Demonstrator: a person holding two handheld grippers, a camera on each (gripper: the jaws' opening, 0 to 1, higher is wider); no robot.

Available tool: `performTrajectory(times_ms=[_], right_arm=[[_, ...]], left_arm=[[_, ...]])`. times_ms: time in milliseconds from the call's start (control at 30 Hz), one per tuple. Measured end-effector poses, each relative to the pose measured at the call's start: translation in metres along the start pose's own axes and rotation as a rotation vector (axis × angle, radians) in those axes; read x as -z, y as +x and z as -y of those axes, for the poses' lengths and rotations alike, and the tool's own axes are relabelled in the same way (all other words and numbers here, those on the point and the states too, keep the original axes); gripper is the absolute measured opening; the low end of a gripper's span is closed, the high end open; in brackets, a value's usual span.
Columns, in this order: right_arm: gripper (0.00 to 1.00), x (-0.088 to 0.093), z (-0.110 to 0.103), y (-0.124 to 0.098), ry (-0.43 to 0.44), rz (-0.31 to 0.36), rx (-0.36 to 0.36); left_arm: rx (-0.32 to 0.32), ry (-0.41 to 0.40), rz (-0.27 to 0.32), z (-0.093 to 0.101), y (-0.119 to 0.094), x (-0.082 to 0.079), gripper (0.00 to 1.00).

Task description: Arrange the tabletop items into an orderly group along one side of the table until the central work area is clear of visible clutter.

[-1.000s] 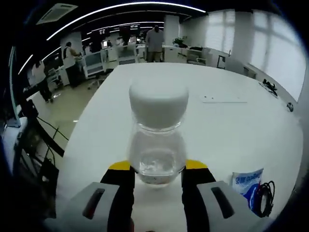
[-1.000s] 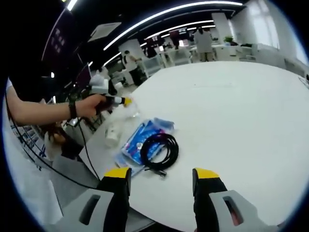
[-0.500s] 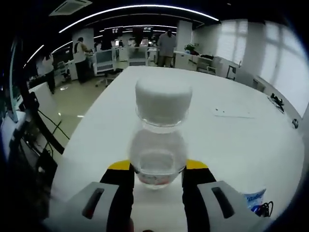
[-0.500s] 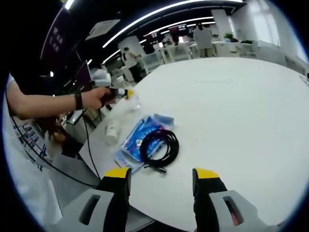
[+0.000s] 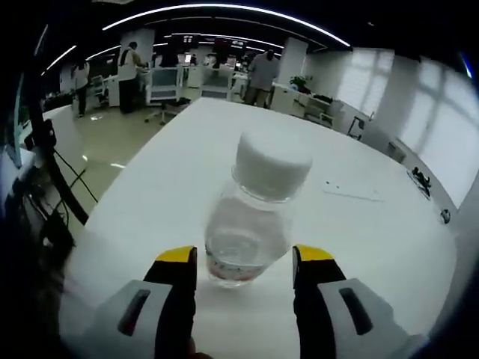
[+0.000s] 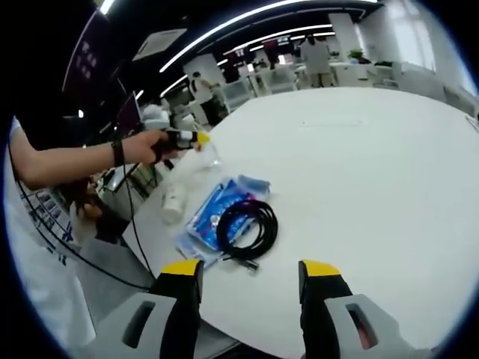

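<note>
With bottle (image 5: 251, 224) tilted between jaws of my left hand-held gripper (image 5: 243, 258), jaws parted, not clearly gripping. Bottle at worktop (image 5: 359, 239) edge. My right hand-held gripper (image 6: 245, 271) wide open, empty, near black cable coil (image 6: 245, 226) on blue packet (image 6: 209, 217).

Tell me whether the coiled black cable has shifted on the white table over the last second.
No. The coiled black cable lies on the same spot of the blue packet near the white table edge.
</note>
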State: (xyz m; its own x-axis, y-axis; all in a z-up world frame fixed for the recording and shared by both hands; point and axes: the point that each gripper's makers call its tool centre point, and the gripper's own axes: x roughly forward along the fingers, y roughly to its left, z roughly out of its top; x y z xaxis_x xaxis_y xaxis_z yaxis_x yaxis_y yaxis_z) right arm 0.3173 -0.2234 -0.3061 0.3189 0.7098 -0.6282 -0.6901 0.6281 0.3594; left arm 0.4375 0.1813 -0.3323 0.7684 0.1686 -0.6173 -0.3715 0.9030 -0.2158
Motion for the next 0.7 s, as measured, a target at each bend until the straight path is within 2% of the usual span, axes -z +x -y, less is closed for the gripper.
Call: performTrajectory(times_ms=[100,167,233,433,533,633,700], right_arm=[[0.52,-0.001,-0.003,0.002,-0.004,0.006,-0.007],[0.52,-0.001,-0.004,0.003,-0.008,0.009,-0.013],[0.52,-0.003,-0.006,0.004,-0.014,0.011,-0.018],[0.52,-0.008,-0.010,0.006,-0.025,0.022,-0.028],[0.52,-0.009,-0.012,0.007,-0.031,0.027,-0.036],[0.52,-0.010,-0.013,0.007,-0.040,0.030,-0.041],[0.52,-0.011,-0.015,0.007,-0.043,0.037,-0.044]], left_arm=[[0.003,0.009,0.008,-0.007,-0.005,-0.001,0.52],[0.003,0.019,0.012,-0.004,-0.014,0.001,0.52],[0.004,0.021,0.011,-0.011,-0.013,0.002,0.52],[0.011,0.017,0.018,-0.011,-0.036,0.006,0.51],[0.017,0.020,0.015,-0.012,-0.052,0.019,0.51],[0.018,0.013,0.009,-0.019,-0.054,0.021,0.50],[0.018,0.009,0.005,-0.021,-0.064,0.029,0.50]])
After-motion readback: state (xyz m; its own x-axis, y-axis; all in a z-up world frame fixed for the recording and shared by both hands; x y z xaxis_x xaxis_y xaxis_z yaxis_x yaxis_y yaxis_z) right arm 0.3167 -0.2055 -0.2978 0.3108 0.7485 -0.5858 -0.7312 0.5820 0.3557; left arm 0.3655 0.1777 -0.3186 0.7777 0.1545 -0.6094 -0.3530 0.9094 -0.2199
